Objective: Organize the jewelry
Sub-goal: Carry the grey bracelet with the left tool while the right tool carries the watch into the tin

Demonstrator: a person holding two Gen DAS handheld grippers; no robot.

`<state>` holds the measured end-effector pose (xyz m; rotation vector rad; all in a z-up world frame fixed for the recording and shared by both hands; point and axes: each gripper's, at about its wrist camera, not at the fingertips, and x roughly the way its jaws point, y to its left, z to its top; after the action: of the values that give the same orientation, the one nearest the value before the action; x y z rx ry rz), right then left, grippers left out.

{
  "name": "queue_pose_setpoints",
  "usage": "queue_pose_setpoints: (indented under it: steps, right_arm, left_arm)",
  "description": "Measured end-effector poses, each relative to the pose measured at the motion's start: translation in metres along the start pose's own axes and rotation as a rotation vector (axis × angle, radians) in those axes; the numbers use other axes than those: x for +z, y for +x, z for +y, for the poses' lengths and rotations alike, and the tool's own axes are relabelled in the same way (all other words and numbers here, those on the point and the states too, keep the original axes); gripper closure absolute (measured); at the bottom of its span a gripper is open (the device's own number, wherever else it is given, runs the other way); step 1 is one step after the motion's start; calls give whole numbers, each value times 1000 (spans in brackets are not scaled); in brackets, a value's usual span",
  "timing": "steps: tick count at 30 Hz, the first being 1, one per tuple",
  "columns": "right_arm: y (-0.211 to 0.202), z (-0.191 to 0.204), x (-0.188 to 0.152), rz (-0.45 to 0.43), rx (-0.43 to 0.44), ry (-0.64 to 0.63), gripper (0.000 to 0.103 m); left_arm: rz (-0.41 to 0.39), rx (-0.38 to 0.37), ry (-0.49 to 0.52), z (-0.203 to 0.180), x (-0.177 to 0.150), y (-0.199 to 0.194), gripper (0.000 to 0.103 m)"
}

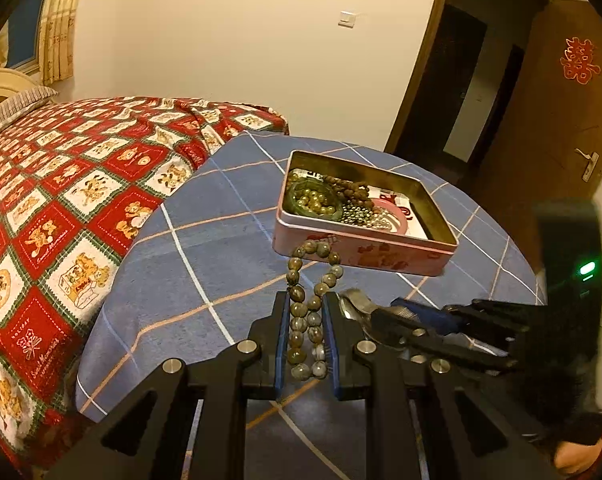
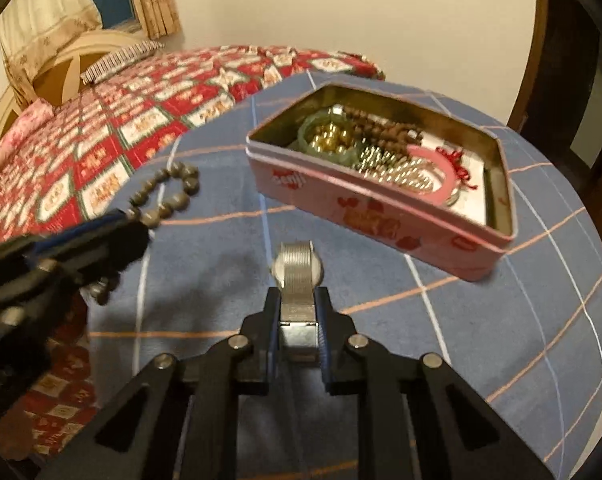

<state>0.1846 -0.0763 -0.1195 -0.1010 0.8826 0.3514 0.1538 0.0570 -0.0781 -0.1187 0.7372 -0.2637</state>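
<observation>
- Bedroom, blue checked cloth (image 2: 441, 312) on a round table, pink tin (image 2: 381, 216) near its far edge, already holding beads.
- Left gripper (image 1: 307, 300) pinches a bead bracelet (image 1: 307, 322); the loop dangles and could snag the tin's rim.
- Right gripper (image 2: 299, 300) is clamped on a metal watch (image 2: 297, 276) by its band; the smooth mesh could slip out short of the tin.

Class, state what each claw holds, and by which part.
Left claw: bead bracelet, gripped across both strands. Right claw: silver wristwatch, by its mesh band.
</observation>
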Motion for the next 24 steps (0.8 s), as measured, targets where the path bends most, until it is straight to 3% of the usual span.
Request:
queue_pose_setpoints:
  steps: [24]
  right_arm:
    - [-78,-22,29,-218,13,115,83]
  left_arm:
    - [-76,-62,30,-26,23,-15,87]
